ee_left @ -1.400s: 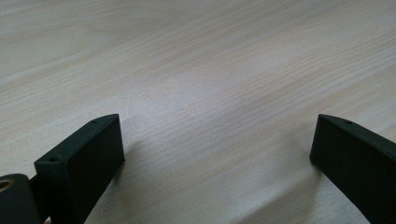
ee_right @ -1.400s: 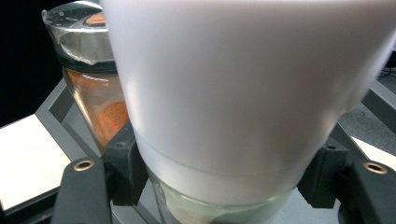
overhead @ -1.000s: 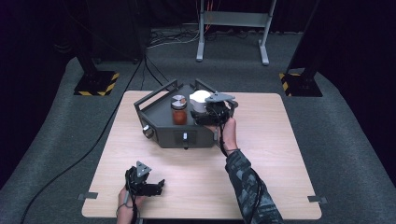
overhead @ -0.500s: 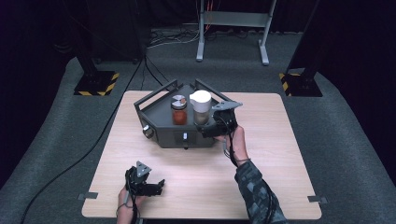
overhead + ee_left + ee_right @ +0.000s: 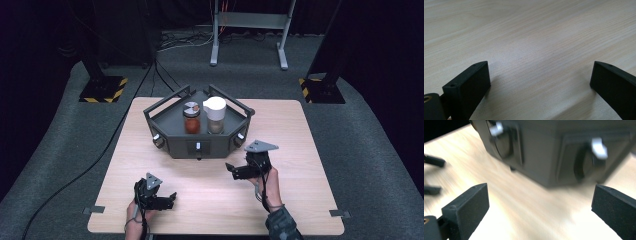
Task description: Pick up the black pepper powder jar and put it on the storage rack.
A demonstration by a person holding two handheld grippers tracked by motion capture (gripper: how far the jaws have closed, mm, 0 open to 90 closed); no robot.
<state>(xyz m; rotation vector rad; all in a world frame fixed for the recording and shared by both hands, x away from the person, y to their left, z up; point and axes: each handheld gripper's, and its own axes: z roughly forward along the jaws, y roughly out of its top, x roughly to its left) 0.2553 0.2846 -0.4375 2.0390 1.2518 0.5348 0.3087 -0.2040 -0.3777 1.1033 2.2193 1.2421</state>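
Observation:
A dark grey tray (image 5: 176,146) with raised rails stands at the table's middle back. Inside it a jar with a silver lid and red contents (image 5: 192,118) stands upright beside a white-lidded jar (image 5: 215,115). My right gripper (image 5: 231,170) hovers in front of the tray's right corner, pointing left. Its jaws have just been opening and stand open and empty. The right gripper view (image 5: 540,205) shows, blurred, the tray's front wall (image 5: 544,152) with two white-tipped knobs. My left gripper (image 5: 171,200) rests near the front edge, open over bare wood (image 5: 540,80).
The light wooden table (image 5: 300,200) stands on grey carpet. A black cable (image 5: 100,155) runs off past the table's left side. Yellow-black striped stand feet (image 5: 102,90) sit behind both back corners, and a metal frame (image 5: 247,35) stands farther back.
My right gripper let go of the white-lidded jar in the tray, then drew back towards me and down to the table in front of the tray. The left gripper stayed put.

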